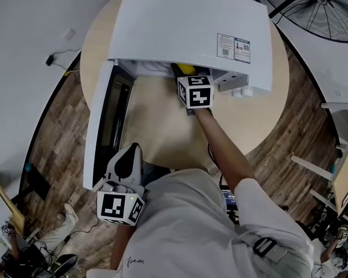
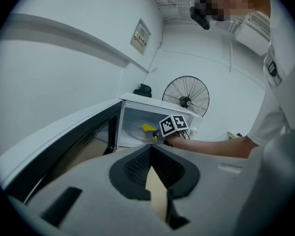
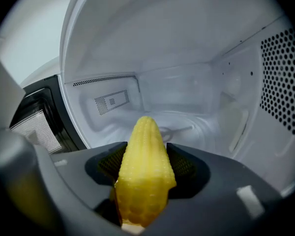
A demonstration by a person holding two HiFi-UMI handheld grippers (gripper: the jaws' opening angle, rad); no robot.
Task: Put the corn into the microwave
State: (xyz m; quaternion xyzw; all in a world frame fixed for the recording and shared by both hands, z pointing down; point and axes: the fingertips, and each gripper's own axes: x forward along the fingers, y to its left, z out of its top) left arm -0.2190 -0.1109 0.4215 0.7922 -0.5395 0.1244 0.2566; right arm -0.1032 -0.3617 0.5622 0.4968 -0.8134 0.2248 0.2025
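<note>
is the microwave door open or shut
Open: the door stands swung out left, and the right claw holds the corn inside the cavity.

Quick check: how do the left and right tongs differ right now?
The right tongs grip the corn; the left tongs are shut and empty. The right tongs reach into the open microwave; the left tongs sit outside, by its door. Both point toward the microwave.
</note>
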